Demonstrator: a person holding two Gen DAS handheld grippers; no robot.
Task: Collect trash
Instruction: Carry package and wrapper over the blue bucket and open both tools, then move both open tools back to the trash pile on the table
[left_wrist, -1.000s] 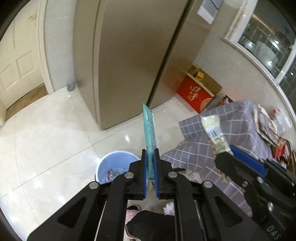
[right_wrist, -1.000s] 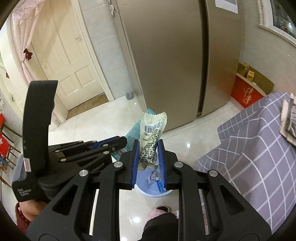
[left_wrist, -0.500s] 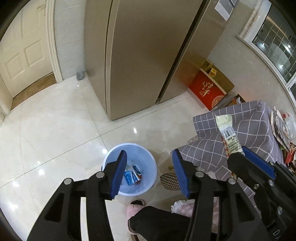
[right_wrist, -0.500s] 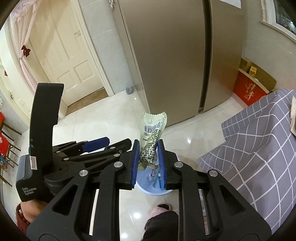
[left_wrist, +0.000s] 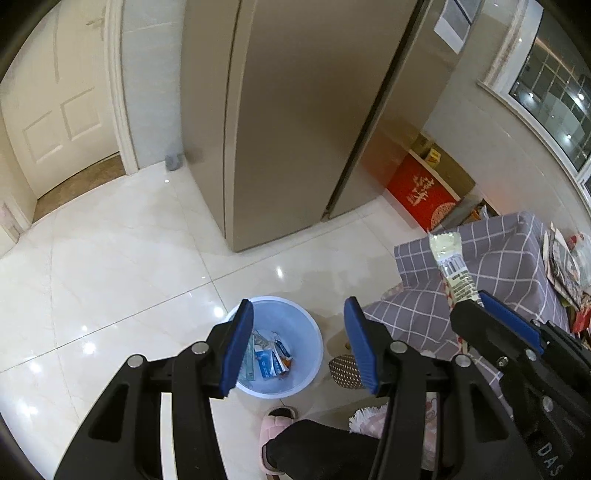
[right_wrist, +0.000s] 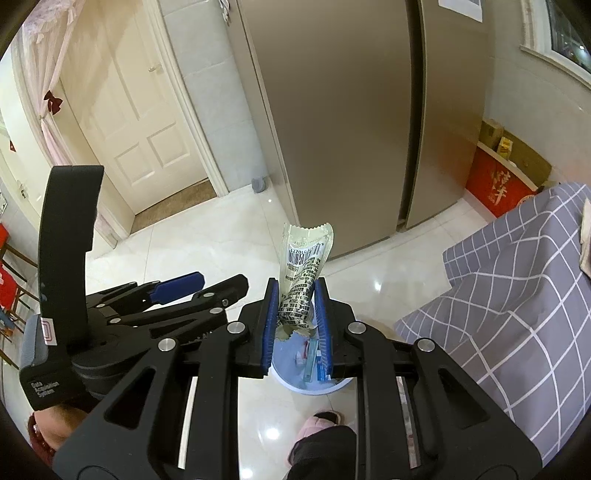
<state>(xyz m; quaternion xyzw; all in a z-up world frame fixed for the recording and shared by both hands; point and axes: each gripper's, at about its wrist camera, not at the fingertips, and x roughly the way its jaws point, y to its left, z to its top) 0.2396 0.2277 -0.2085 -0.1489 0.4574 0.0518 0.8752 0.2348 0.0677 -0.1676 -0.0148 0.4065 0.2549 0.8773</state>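
Right gripper holds a wrapper above the bin; left gripper stands spread and empty.

The right gripper (right_wrist: 295, 317) pinches a crumpled cream wrapper (right_wrist: 304, 266) near its lower end, the printed top sticking up free, right above the pale blue bin (left_wrist: 306, 332) on the floor. The left gripper (left_wrist: 299, 343) has just been opening, with nothing between its jaws; packets already lie in the bin. The wrapper looks feather-light, thin, soft and slick, so it will likely flutter rather than drop straight; it is best released low over the bin's middle. A bench (right_wrist: 517, 295) under grey checked cloth stands just beside.
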